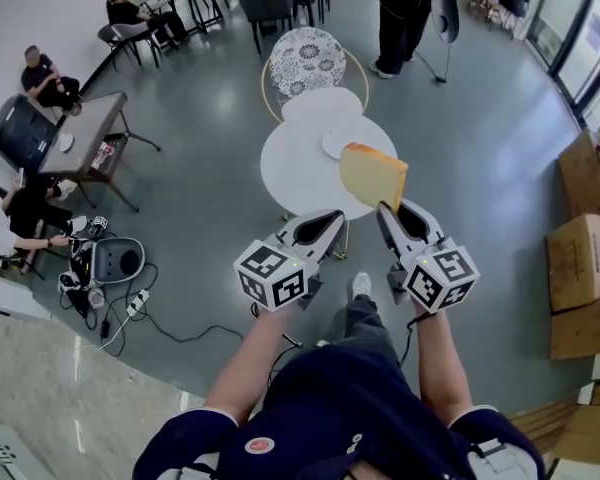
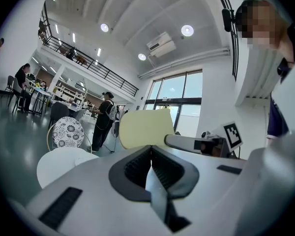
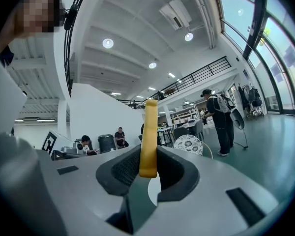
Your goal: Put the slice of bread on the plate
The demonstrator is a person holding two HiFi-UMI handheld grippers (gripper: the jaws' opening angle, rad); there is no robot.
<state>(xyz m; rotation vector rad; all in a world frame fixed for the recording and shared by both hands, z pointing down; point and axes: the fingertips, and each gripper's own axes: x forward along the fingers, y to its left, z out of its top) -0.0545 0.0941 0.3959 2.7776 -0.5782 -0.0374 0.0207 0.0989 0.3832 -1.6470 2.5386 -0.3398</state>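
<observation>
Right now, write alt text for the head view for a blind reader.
The right tongs grip a slice of bread; the left tongs hold nothing. Beyond them stands a round white table with a small plate.

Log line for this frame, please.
right gripper: gripping slice of bread | left gripper: shut, empty | plate: on white table | status: not yet placed
</observation>
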